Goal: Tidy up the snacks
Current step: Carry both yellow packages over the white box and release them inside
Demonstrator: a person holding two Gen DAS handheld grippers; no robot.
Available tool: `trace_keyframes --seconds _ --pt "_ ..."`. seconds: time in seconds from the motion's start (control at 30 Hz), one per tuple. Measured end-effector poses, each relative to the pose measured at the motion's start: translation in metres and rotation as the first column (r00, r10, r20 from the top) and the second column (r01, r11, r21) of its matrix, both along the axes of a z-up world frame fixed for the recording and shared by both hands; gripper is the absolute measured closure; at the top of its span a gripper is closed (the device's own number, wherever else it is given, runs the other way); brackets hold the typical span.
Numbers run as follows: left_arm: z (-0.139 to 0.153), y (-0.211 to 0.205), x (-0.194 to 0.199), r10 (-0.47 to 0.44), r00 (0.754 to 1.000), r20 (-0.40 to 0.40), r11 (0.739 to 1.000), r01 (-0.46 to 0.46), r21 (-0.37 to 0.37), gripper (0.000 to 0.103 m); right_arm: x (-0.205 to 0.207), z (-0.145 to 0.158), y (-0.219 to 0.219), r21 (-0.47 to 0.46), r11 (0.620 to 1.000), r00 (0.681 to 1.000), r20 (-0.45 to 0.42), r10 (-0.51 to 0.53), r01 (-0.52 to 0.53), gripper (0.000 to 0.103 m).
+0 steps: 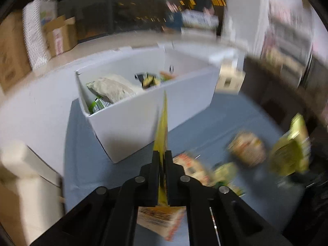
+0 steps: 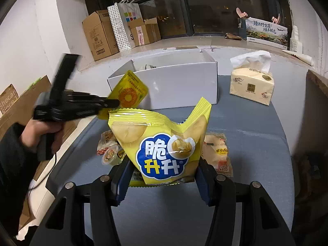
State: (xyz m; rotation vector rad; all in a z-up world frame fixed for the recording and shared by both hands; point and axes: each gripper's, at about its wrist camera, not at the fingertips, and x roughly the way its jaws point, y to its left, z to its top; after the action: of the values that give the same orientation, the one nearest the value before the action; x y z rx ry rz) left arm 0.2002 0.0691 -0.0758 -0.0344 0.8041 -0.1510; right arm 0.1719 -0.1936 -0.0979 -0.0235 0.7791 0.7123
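Left claw [image 1: 162,157] clenched on a flat yellow sachet [image 1: 162,123], seen edge-on in the left wrist view, running up centre frame toward the white box [image 1: 127,121]. In the right wrist view the same sachet [image 2: 129,94] shows its face, ring print on it, held mid-left of frame just in front of the box's near wall [image 2: 180,84], off the bench. Left view is motion-blurred, so I read that arm as mid-move.

Right claw [image 2: 164,176] grasping the big yellow chip bag [image 2: 162,143], fingers either side of its lower body, bag upright at centre frame. Can't tell if its bottom edge is clear of the bench [image 2: 256,135].

Further out: a few loose packets on the blue bench behind the chip bag, a small cup snack [image 2: 109,155] lower left of it and a pale packet [image 2: 219,153] to its right. Box already holds some snacks, a beige bag [image 1: 114,88] at its upper left. Tissue pack [image 2: 252,86] upper right, not part of the job.

My read: step in hand is dropping the sachet into the box, chip bag queued behind it. Next move needs the sachet carried over the near rim before I release; the claw looks low relative to that wall, so lift first. Then bring the chip bag in on the right, clear of the left arm
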Motion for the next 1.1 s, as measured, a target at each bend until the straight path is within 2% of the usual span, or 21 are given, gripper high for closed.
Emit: trace_keyframes --seconds 0.07,0.27,0.5,0.57,0.73,0.83,0.97,1.03,1.07,1.1 --pt "0.005 0.002 -0.012 0.019 0.999 0.038 0.997 -0.016 -0.079 0.099 0.003 0.001 0.004 0.006 1.0 1.0 -0.004 0.002 -0.002 0.043" --pt "0.013 0.004 -0.022 0.051 0.994 0.097 0.993 -0.041 -0.112 0.101 0.014 0.008 0.015 0.026 1.0 1.0 -0.015 0.01 -0.01 0.043" --pt "0.066 0.012 -0.02 0.086 0.971 0.222 0.989 -0.056 -0.138 0.101 0.039 0.034 0.03 0.059 0.998 1.0 0.016 0.016 -0.017 0.043" --pt "0.084 0.014 -0.007 0.1 0.96 0.263 0.99 -0.07 -0.121 0.101 0.055 0.047 0.04 0.068 0.998 0.999 0.033 0.012 -0.014 0.043" --pt "0.111 0.028 0.04 0.141 0.949 0.281 0.988 -0.118 -0.095 0.101 0.115 0.082 0.068 0.105 0.994 0.999 0.04 -0.013 0.009 0.043" --pt "0.111 0.038 0.067 0.162 0.951 0.264 0.986 -0.145 -0.086 0.101 0.156 0.091 0.085 0.097 0.995 0.999 0.028 -0.04 0.037 0.043" --pt "0.099 0.054 0.1 0.197 0.954 0.227 0.979 -0.181 -0.091 0.1 0.211 0.088 0.101 0.081 0.992 0.995 -0.012 -0.101 0.102 0.043" --pt "0.088 0.062 0.115 0.23 0.956 0.185 0.972 -0.218 -0.083 0.093 0.228 0.085 0.105 0.086 0.989 0.993 -0.027 -0.117 0.119 0.038" --pt "0.08 0.067 0.122 0.252 0.958 0.133 0.966 -0.242 -0.086 0.084 0.236 0.083 0.107 0.09 0.988 0.992 -0.039 -0.119 0.122 0.033" --pt "0.074 0.071 0.125 0.275 0.956 0.103 0.96 -0.266 -0.089 0.052 0.245 0.081 0.108 0.086 0.987 0.99 -0.054 -0.129 0.134 0.013"
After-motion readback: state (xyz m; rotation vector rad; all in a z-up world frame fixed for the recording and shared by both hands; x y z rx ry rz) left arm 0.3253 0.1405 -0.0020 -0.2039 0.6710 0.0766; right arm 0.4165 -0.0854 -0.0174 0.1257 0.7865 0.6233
